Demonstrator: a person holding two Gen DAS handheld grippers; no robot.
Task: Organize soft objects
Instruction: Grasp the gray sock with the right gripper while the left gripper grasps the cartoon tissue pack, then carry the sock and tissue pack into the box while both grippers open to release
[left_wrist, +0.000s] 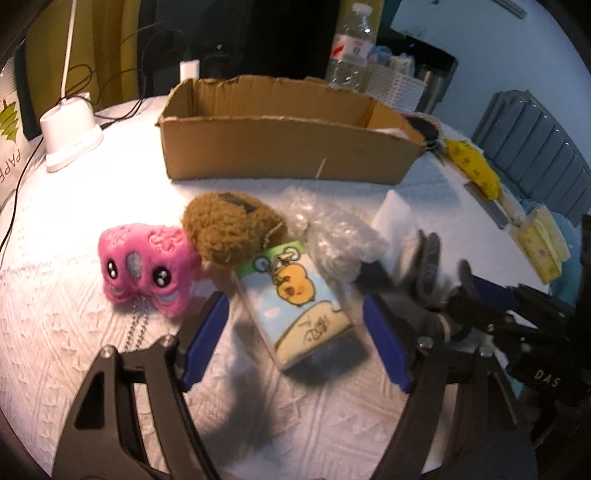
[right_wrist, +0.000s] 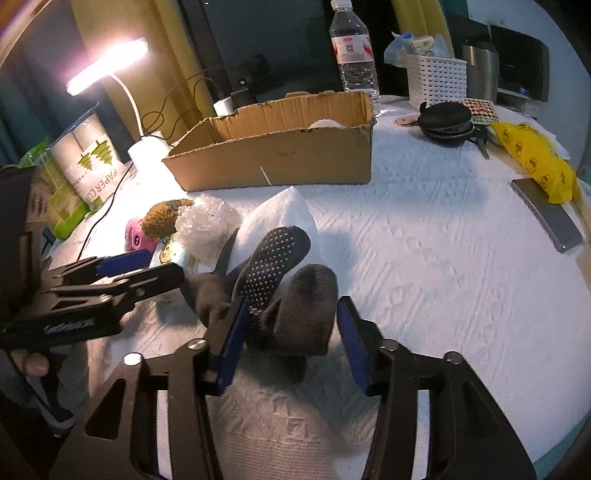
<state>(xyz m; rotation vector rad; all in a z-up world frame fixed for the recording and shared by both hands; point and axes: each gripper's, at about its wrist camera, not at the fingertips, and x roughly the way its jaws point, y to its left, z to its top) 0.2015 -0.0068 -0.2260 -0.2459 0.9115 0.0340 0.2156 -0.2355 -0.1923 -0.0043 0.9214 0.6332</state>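
Desk lamp (right_wrist: 107, 64) glaring at 10 o'clock; tablecloth (left_wrist: 74, 314) overexposed nearby; soft gripper shadows; fisheye bending, dark vignette at edges; slight blur.

box (left_wrist: 280, 147): back centre of table (right_wrist: 443, 258), open top; sth small lies inside at its right end, can't tell what
lamp base (left_wrist: 70, 136): L of box, on table
bottle (right_wrist: 354, 55): behind box, upright
basket (right_wrist: 436, 79): R of bottle, behind table edge
round pouch (right_wrist: 447, 120): R of box, on table
plush group: in front of box, L-centre; elephant plush (left_wrist: 147, 266) furthest L, fuzzy plush (left_wrist: 229, 229) touching its R side
card pouch (left_wrist: 299, 295): in front of fuzzy plush, between L gripper (left_wrist: 295, 328) fingers, pads apart from it
bubble wrap (left_wrist: 325, 229): R of fuzzy plush, behind card pouch
tissue (right_wrist: 284, 218): R of bubble wrap
socks (right_wrist: 291, 295): in front of tissue, between R gripper (right_wrist: 291, 332) fingers
phone (right_wrist: 546, 214): far R on table
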